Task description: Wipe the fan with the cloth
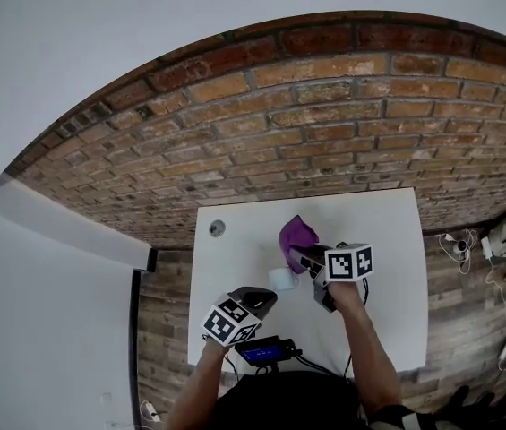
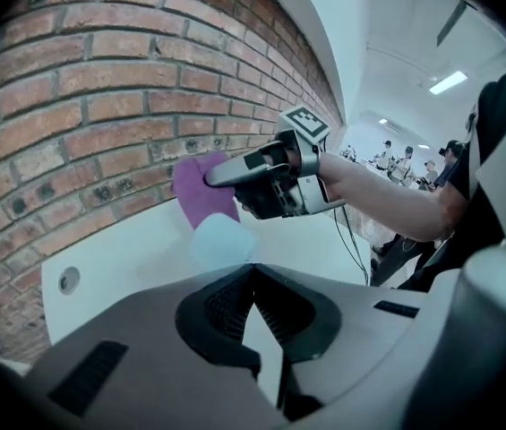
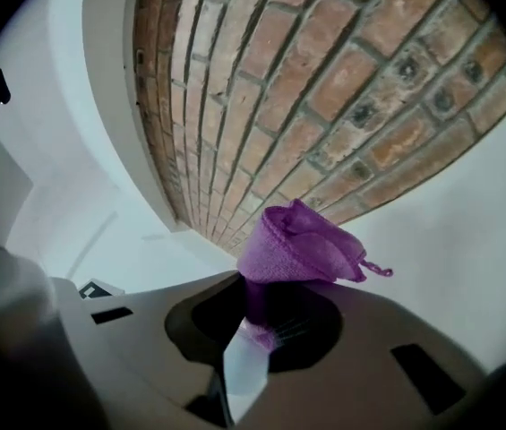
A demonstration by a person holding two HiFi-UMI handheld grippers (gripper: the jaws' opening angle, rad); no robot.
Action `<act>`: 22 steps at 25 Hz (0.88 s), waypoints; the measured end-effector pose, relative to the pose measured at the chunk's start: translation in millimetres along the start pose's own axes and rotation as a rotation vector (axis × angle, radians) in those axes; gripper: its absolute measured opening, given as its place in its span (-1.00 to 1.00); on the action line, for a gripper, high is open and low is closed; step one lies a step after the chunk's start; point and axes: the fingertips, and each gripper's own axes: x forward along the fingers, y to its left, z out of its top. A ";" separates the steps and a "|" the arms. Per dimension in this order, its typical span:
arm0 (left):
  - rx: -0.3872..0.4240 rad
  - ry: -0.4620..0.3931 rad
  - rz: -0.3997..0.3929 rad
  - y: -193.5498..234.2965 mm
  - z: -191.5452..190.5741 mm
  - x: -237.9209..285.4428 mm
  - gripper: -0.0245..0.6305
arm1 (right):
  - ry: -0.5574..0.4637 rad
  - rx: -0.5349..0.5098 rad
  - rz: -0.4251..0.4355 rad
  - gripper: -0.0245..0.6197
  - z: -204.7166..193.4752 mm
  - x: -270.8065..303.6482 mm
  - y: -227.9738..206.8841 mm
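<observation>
Sitting on the white worktop (image 1: 387,240) between the two tools, the fan (image 1: 281,279) is showing only as a small pale lump, too blurred in the left gripper view to make out blades or grille. Purple cloth (image 3: 302,245) is hanging just beyond it on the brick wall (image 1: 324,124) side, bunched into a loose knot; whether its lower edge is brushing the fan I cannot tell. Right gripper (image 3: 254,334) is carrying the cloth, its fingers pinching a fold at the bunch's root, so most of the fabric is standing proud of the tips. Left gripper (image 2: 257,303) is hovering just short of the fan, fingers pressed together with nothing between them. Judging the step: the cloth is arriving at the fan, with wiping not yet begun. Doing it well is probably meaning leading with the free bulge of cloth and not the hard tips. A thing this small and light is likely sliding or tipping under a push, so bracing it first is looking wise, and the left fingers are needing to part for that. Light strokes are suiting it best, going toward the wall and away from the near edge, where a dark device with a lit screen (image 1: 266,352) is lying.
</observation>
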 end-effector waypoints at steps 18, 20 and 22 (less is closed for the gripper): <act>-0.059 -0.009 0.113 40.3 1.9 4.0 -0.91 | 0.023 0.097 -0.044 -0.78 -58.4 -28.7 11.1; -0.063 -0.017 0.122 45.4 5.3 4.7 -0.91 | -0.004 0.127 -0.053 -0.78 -65.1 -35.4 12.8; -0.074 -0.033 0.130 49.7 8.9 3.6 -0.91 | -0.025 0.156 -0.053 -0.78 -70.8 -41.1 13.2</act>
